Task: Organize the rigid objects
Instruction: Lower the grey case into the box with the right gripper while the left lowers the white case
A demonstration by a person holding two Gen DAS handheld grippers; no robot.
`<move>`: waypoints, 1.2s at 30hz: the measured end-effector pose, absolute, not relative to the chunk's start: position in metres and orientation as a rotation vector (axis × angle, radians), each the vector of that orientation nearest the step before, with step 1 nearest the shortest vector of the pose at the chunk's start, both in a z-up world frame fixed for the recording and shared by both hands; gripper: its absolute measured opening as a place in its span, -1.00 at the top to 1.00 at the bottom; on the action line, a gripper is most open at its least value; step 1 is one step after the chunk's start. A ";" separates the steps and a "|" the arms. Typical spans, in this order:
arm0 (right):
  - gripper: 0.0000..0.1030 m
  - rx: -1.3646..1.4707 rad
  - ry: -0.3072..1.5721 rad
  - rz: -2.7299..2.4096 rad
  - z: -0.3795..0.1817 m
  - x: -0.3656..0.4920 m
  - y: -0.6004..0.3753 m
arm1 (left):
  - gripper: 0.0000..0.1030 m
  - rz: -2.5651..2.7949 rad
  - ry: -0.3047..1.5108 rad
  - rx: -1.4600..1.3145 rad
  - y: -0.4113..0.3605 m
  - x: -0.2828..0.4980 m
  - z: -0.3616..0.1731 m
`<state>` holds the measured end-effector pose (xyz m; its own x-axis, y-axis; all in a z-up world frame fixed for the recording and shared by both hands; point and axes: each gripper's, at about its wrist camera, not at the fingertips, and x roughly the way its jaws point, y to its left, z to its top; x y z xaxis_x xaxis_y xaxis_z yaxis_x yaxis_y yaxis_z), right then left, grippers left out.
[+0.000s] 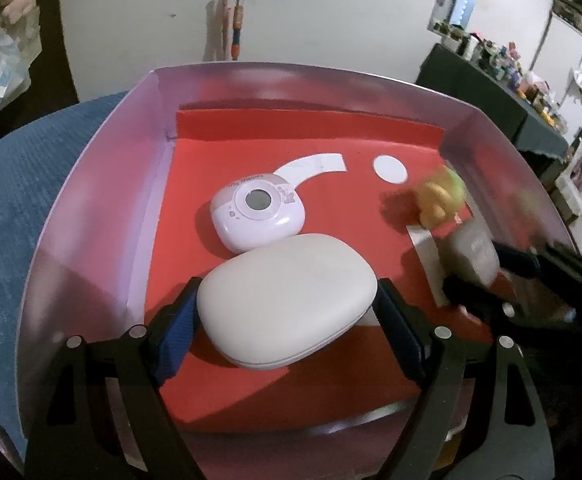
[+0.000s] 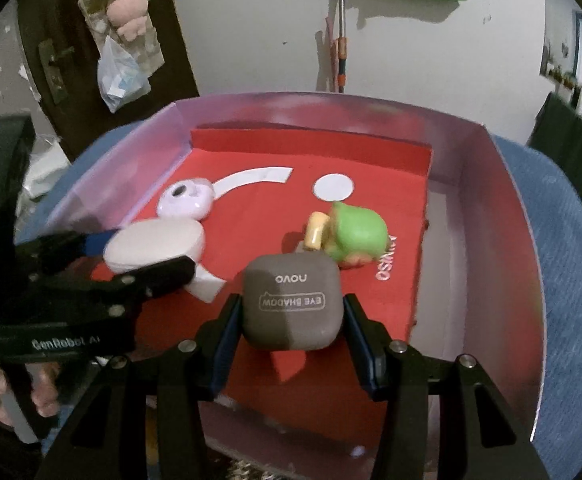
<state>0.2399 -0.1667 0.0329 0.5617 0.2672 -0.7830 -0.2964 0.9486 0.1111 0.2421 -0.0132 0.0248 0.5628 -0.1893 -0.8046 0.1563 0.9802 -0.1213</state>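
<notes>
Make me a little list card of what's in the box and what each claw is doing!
box: shallow box with pale walls and a red floor
left claw: left gripper with fingers on both sides of the white oval case
right claw: right gripper with fingers on both sides of the brown eye shadow case
also inside: lilac gadget with a round screen, green and yellow toy
toy pose: tipped on its side
floor marks: white circle, white curved strip
under the box: blue cloth
</notes>
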 end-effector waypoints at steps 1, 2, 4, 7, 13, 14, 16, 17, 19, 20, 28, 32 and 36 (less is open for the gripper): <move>-0.02 -0.053 0.908 0.318 0.032 0.241 -0.168 | -0.61 -0.211 0.955 -0.031 -0.015 0.240 0.025; -0.02 -0.074 0.900 0.310 0.031 0.243 -0.169 | -0.61 -0.221 0.956 -0.028 -0.017 0.236 0.025; -0.02 -0.119 0.892 0.302 0.029 0.246 -0.172 | -0.61 -0.243 0.954 -0.031 -0.020 0.232 0.028; -0.02 -0.160 0.885 0.290 0.027 0.253 -0.180 | -0.61 -0.246 0.944 -0.004 -0.027 0.232 0.033; -0.02 -0.092 0.890 0.312 0.037 0.260 -0.188 | -0.61 -0.221 0.957 -0.039 -0.022 0.254 0.037; -0.02 -0.112 0.882 0.302 0.039 0.260 -0.184 | -0.61 -0.219 0.961 -0.040 -0.021 0.256 0.036; -0.02 -0.136 0.877 0.272 0.040 0.263 -0.180 | -0.61 -0.218 0.964 -0.044 -0.019 0.258 0.036; -0.02 -0.123 0.887 0.264 0.039 0.267 -0.181 | -0.61 -0.216 0.964 -0.042 -0.019 0.259 0.036; -0.02 -0.087 0.909 0.253 0.034 0.272 -0.186 | -0.61 -0.209 0.972 -0.040 -0.019 0.263 0.035; -0.02 -0.074 0.916 0.253 0.032 0.274 -0.188 | -0.61 -0.204 0.976 -0.040 -0.019 0.264 0.035; -0.02 -0.055 0.912 0.259 0.029 0.273 -0.183 | -0.61 -0.192 1.024 -0.009 -0.020 0.266 0.028; -0.02 -0.049 0.915 0.259 0.028 0.273 -0.183 | -0.61 -0.192 1.034 -0.032 -0.018 0.266 0.027; -0.02 -0.049 0.915 0.259 0.028 0.273 -0.183 | -0.61 -0.196 1.036 -0.032 -0.017 0.267 0.026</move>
<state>0.2735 -0.1829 0.0282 0.5808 0.2014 -0.7887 -0.2426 0.9677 0.0685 0.2665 -0.0172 0.0261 0.4935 -0.1765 -0.8516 0.1459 0.9821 -0.1190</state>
